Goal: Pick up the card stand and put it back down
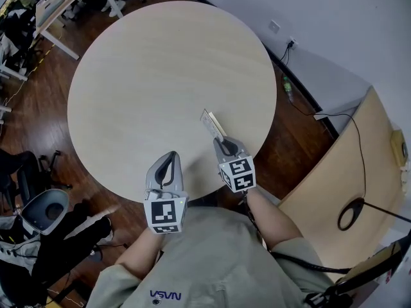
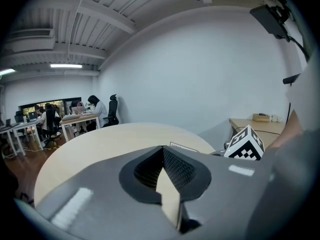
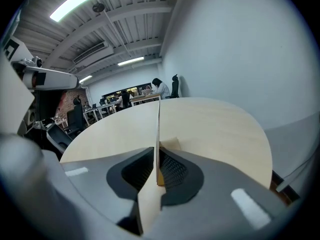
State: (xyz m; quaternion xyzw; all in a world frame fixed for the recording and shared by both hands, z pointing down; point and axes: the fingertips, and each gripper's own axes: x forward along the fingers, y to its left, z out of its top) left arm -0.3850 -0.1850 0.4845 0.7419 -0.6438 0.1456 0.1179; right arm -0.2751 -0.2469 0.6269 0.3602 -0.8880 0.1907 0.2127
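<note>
The card stand [image 1: 212,124], a thin white card upright in a small wooden base, stands on the round pale table [image 1: 141,76] near its front right edge. My right gripper [image 1: 222,142] reaches it from the near side. In the right gripper view the card [image 3: 158,129] shows edge-on between the jaws of that gripper [image 3: 158,154]; they stand a sliver apart, with a thin gap beside the card. My left gripper [image 1: 172,155] hovers over the table's near edge, to the left of the stand, shut and empty [image 2: 163,149]. The stand [image 2: 182,147] shows to its right.
A grey office chair [image 1: 45,210] stands on the dark wood floor at lower left. A wooden desk [image 1: 359,172] with a black cable fills the right side. A bottle [image 1: 287,87] lies by the wall. White desks [image 1: 70,5] stand at the top left.
</note>
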